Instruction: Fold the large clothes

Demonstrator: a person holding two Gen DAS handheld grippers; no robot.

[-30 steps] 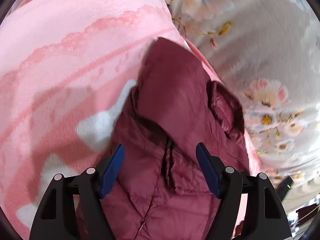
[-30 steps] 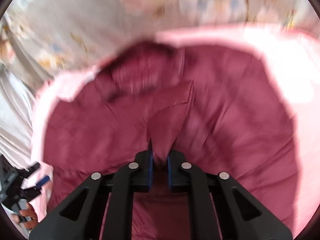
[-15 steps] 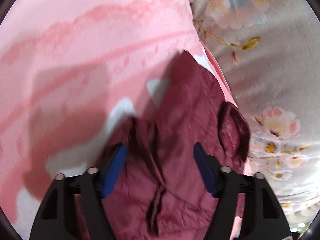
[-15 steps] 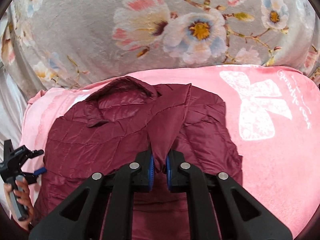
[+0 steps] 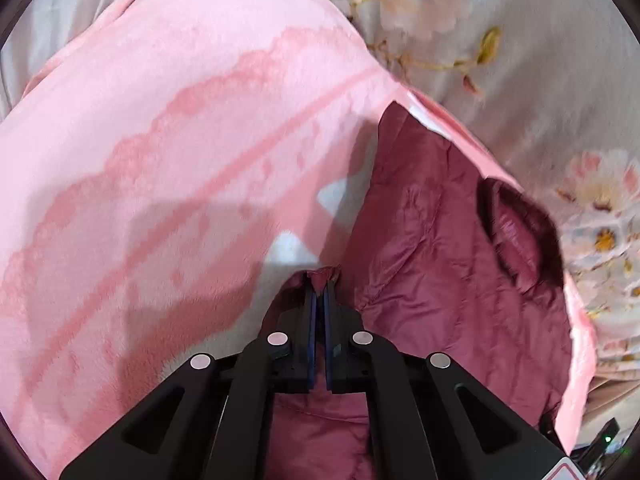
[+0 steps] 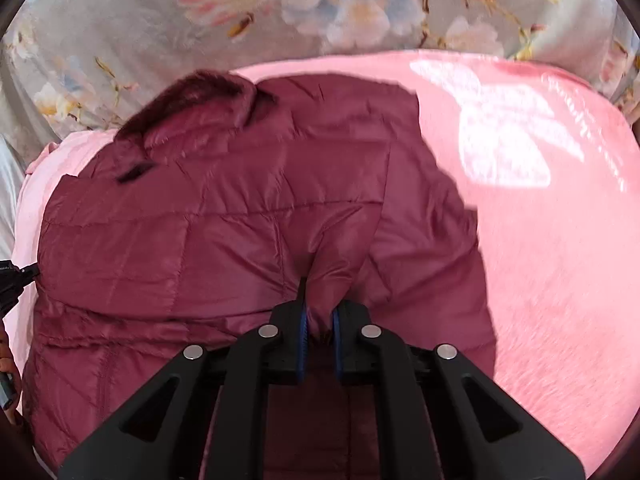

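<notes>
A maroon quilted puffer jacket (image 6: 224, 216) lies on a pink blanket (image 6: 552, 248), collar toward the far floral cover. It also shows in the left wrist view (image 5: 452, 264), at the right. My left gripper (image 5: 320, 286) is shut on a bunched edge of the jacket, low over the blanket. My right gripper (image 6: 319, 312) is shut on a fold of the jacket near its middle right, and the fabric rises in a ridge from the jaws. The jacket's near part is hidden under both grippers.
The pink blanket (image 5: 168, 184) spreads wide to the left in the left wrist view. A grey floral bed cover (image 6: 280, 12) lies beyond the blanket's far edge and also shows in the left wrist view (image 5: 540, 60). The left gripper's body shows at the right wrist view's left edge (image 6: 12, 280).
My left gripper was open over the jacket and has now shut on its edge. My right gripper stayed shut on the fold and came lower and closer over the jacket.
</notes>
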